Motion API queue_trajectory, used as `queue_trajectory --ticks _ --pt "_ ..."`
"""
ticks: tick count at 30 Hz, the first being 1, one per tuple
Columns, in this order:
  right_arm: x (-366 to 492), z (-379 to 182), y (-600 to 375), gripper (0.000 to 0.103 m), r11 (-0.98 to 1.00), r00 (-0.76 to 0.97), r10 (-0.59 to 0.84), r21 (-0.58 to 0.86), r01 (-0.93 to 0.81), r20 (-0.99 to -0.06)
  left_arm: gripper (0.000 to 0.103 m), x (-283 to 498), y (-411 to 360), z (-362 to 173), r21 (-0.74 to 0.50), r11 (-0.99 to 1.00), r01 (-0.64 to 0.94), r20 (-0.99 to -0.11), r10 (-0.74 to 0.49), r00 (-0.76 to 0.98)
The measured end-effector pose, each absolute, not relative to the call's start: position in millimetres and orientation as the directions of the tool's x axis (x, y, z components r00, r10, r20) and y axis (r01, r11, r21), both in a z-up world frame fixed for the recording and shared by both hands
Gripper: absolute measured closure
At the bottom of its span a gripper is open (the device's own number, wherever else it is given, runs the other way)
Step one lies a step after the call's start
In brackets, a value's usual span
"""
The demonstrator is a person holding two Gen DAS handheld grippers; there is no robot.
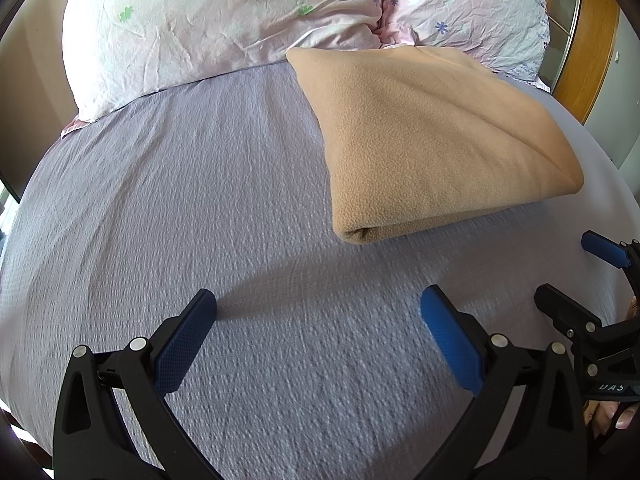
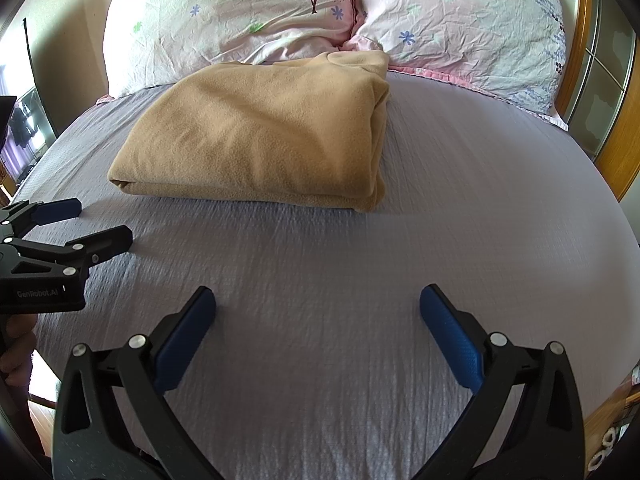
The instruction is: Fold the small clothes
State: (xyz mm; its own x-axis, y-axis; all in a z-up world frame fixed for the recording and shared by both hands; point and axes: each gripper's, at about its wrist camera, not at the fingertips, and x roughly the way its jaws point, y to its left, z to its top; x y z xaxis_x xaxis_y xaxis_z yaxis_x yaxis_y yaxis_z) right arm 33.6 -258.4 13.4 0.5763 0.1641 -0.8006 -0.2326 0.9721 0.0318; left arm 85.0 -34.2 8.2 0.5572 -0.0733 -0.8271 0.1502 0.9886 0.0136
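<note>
A tan fleece garment [image 1: 432, 144] lies folded in a thick rectangle on the grey bedspread [image 1: 200, 220], its far end near the pillows. It also shows in the right wrist view [image 2: 264, 136]. My left gripper [image 1: 318, 308] is open and empty, above the bedspread, nearer than the garment and left of it. My right gripper [image 2: 318, 306] is open and empty, above the bedspread in front of the garment. Each gripper shows in the other's view: the right one at the far right [image 1: 568, 268], the left one at the far left [image 2: 88, 224].
Two pink floral pillows [image 2: 240, 20] [image 2: 464, 24] lie at the head of the bed. A wooden headboard frame [image 2: 616, 152] with glass panels stands on the right. The bedspread [image 2: 480, 200] reaches the bed's edges left and right.
</note>
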Motion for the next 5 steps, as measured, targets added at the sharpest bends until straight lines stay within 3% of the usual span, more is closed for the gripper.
queue_trajectory --ticks 5 --pt "34.0 13.2 -258.7 0.002 0.972 0.576 0.165 0.032 -0.234 -0.8 0.001 85.0 -34.8 8.3 0.014 0.989 0.149 -0.826 -0.073 0.56"
